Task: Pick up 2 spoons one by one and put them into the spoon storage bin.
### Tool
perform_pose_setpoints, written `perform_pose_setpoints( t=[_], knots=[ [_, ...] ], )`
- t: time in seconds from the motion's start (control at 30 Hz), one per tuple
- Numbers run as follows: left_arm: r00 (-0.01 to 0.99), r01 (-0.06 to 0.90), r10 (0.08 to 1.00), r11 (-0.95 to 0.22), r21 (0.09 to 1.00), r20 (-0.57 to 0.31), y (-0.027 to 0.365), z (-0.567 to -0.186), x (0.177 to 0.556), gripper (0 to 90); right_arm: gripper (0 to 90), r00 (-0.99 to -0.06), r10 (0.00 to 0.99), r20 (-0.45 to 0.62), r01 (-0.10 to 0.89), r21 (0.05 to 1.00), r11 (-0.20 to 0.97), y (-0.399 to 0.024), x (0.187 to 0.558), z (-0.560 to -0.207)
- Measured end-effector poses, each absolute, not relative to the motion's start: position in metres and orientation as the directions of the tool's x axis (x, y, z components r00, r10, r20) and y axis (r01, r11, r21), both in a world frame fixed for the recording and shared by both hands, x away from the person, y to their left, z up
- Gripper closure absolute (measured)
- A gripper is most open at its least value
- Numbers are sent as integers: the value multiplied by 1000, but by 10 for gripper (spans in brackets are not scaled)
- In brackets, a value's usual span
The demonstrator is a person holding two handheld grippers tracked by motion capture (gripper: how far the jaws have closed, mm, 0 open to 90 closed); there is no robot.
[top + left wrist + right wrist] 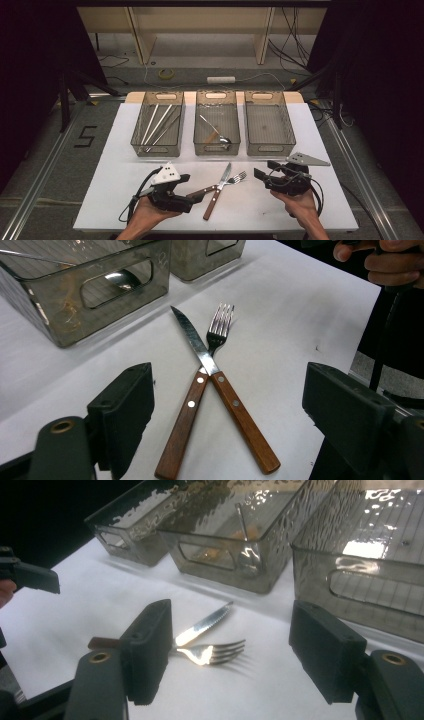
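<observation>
On the white table, the left gripper rests low, its jaws apart and empty. Just beside it, a wooden-handled steel knife lies crossed over a wooden-handled steel fork. Near them, the right gripper hangs, jaws wide, gripping nothing.

- Black two-jaw left gripper w/ white three-cornered top plate: held low from below, pointing right, jaws wide apart, empty.
- Black two-jaw right gripper w/ grey plate: pointing left, jaws wide, empty.
</observation>
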State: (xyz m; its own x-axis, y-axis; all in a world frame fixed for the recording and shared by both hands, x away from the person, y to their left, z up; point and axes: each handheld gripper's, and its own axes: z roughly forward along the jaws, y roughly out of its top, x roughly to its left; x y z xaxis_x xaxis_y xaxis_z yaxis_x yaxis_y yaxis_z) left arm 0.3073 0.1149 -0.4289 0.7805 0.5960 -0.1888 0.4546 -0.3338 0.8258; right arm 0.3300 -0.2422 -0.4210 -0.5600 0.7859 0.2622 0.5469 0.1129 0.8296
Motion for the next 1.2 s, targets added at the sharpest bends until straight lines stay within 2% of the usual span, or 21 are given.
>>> perform_pose_setpoints(
  t=[0.33, 0.83, 1.2],
  knots=[
    [766, 485, 615, -357, 799, -190, 106, -433, 307, 209, 342, -561, 789, 249, 545, 829, 127, -244, 320, -423],
    [810, 452, 557, -393, 801, -184, 90, -436, 304, 221, 320, -559, 788, 259, 557, 821, 125, -246, 310, -426],
    [822, 455, 544, -447, 770, -170, 80, -443, 308, 272, 304, -546, 796, 260, 573, 809, 129, -247, 306, -428]
  ],
)
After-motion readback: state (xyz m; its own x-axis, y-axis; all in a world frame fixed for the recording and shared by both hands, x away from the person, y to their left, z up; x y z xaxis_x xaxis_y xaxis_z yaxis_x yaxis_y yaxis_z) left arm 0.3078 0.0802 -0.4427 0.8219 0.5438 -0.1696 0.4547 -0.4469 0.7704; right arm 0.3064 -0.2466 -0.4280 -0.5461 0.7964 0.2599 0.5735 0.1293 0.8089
